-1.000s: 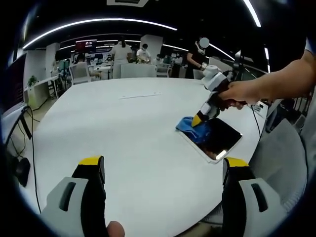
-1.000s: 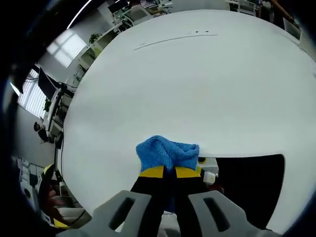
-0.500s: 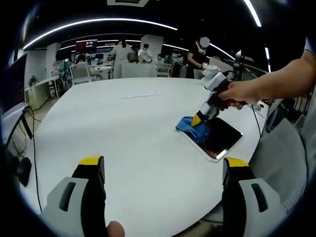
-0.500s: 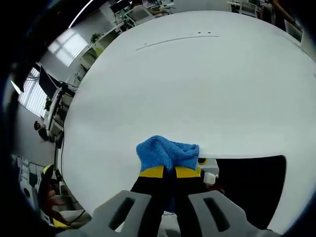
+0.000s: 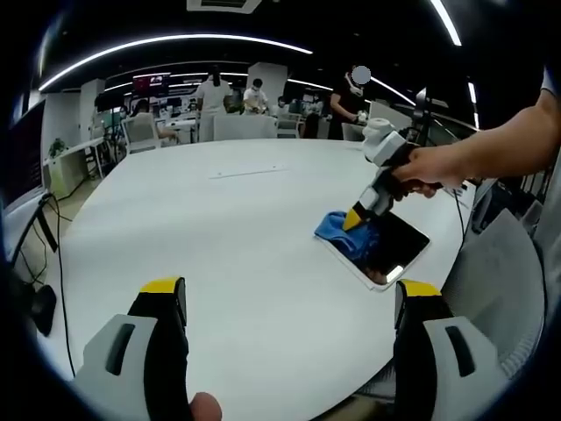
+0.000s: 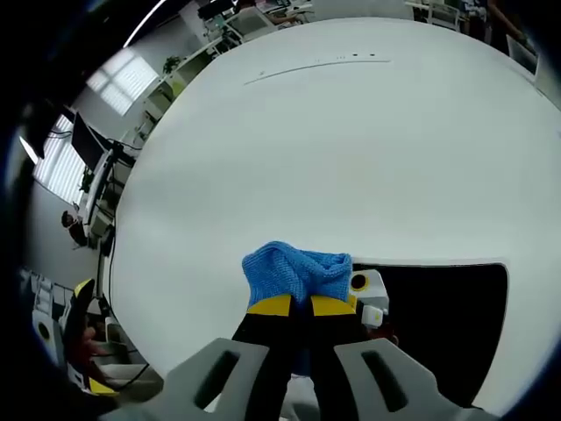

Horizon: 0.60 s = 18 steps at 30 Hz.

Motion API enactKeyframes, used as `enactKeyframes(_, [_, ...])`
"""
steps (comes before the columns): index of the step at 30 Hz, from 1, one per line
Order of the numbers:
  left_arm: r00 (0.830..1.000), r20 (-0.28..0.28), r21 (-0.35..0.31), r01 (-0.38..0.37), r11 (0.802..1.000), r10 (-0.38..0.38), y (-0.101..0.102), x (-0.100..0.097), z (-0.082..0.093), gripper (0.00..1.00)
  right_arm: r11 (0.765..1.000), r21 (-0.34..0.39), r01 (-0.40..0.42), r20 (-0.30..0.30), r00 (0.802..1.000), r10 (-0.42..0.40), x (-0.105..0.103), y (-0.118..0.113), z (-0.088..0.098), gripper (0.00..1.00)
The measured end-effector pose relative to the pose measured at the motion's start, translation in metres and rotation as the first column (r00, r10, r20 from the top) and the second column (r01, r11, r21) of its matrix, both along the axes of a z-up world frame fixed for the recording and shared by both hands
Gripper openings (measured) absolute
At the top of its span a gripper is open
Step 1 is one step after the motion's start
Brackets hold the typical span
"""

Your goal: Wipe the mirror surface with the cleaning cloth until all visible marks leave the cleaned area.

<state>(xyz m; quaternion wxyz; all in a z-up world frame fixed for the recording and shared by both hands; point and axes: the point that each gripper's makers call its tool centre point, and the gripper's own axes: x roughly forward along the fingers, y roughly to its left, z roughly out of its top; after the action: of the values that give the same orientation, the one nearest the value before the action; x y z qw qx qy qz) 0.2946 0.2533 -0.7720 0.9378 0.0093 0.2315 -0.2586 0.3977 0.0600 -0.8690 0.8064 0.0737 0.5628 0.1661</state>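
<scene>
- The left gripper (image 5: pixel 280 303) hangs low over the near edge of the white bench (image 5: pixel 202 228), its fingers (image 5: pixel 164 298) spread wide with nothing between them. It has kept that idle pose for the past second, well apart from the work.
- In the left gripper view, the blue cleaning cloth (image 5: pixel 333 226) sits at the far-left corner of the mirror (image 5: pixel 381 250), which lies flat near the bench's right edge. Against a second ago the cloth has crept a little to the right, further onto the dark glass.
- The right gripper (image 5: pixel 361 213), held in a person's hand (image 5: pixel 421 168), leans down onto that corner. In the right gripper view its fingers (image 6: pixel 272 307) are closed tight on the cloth, pressing the bunched fabric at the mirror's edge.
- Also in that view, the mirror's white frame corner beside the cloth now shows slightly more than before. This is a small shift, consistent with a short wiping stroke.
- The stroke looks barely begun: most of the glass lies to the right, not yet covered. Whether marks remain there is too dark to tell.
</scene>
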Motion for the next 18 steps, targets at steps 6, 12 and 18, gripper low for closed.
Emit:
enactKeyframes(6, [1.000, 0.000, 0.005, 0.004, 1.000, -0.004, -0.001, -0.002, 0.000, 0.98, 1.000, 0.006, -0.004, -0.003, 1.000, 0.004, -0.010, 0.002, 0.002, 0.00])
enactKeyframes(12, [1.000, 0.002, 0.008, 0.008, 1.000, -0.008, -0.003, -0.003, 0.001, 0.98, 1.000, 0.015, -0.005, -0.004, 1.000, 0.005, -0.017, 0.004, 0.002, 0.00])
enactKeyframes(18, [1.000, 0.006, 0.010, 0.013, 1.000, -0.013, -0.005, -0.003, 0.002, 0.98, 1.000, 0.016, -0.010, -0.008, 1.000, 0.010, -0.022, 0.005, 0.002, 0.00])
